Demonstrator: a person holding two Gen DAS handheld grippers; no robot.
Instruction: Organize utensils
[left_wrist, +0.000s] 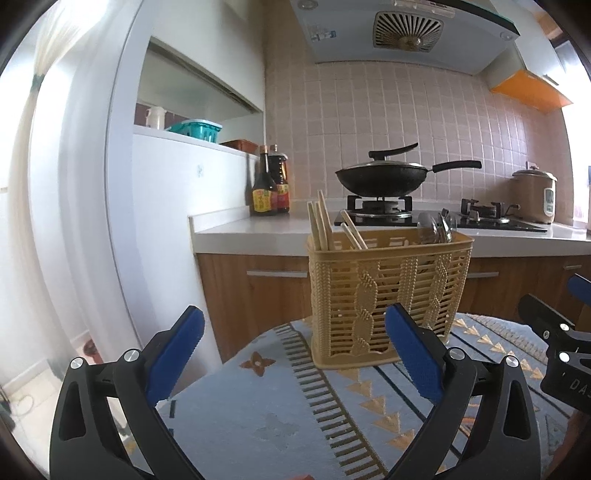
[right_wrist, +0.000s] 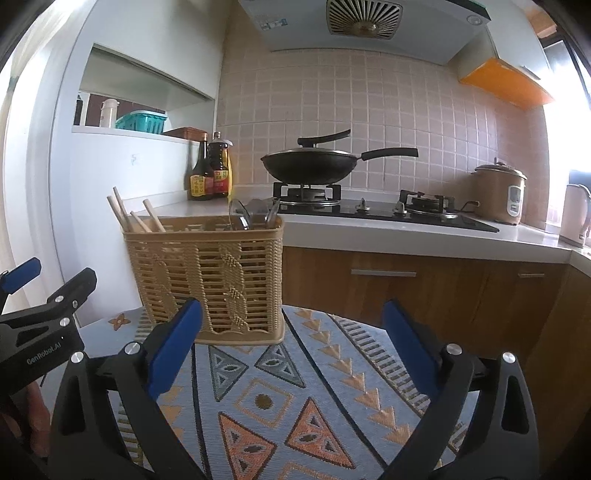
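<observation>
Basket: a tan plastic utensil basket (left_wrist: 388, 295) stands upright on a round table with a blue patterned cloth (right_wrist: 295, 387), near the far edge.
Chopsticks: wooden chopsticks (left_wrist: 321, 225) stick up from the left part of the basket, leaning a bit.
Spoons: shiny metal spoons (right_wrist: 240, 214) poke up from the right part of the basket.
Left gripper: the left gripper (left_wrist: 295, 350) hovers low over the cloth, just in front of the basket; its jaws are wide apart and hold nothing.
Right gripper: the right gripper (right_wrist: 291, 343) hovers beside it, also near the basket; its jaws are wide apart and empty too.
Behind: a black wok (left_wrist: 384, 177) sits on the stove, with sauce bottles (right_wrist: 208, 173) on the counter (right_wrist: 406, 232).
How the basket feels: I think it is light and stiff, with thin slats that could crack if squeezed hard. It may tip, since the tall things inside make it top-heavy.
How the chopsticks feel: light, hard and thin; likely to slip or roll.
Where to hold: pinch a chopstick near its top, or grab the basket by its rim.
</observation>
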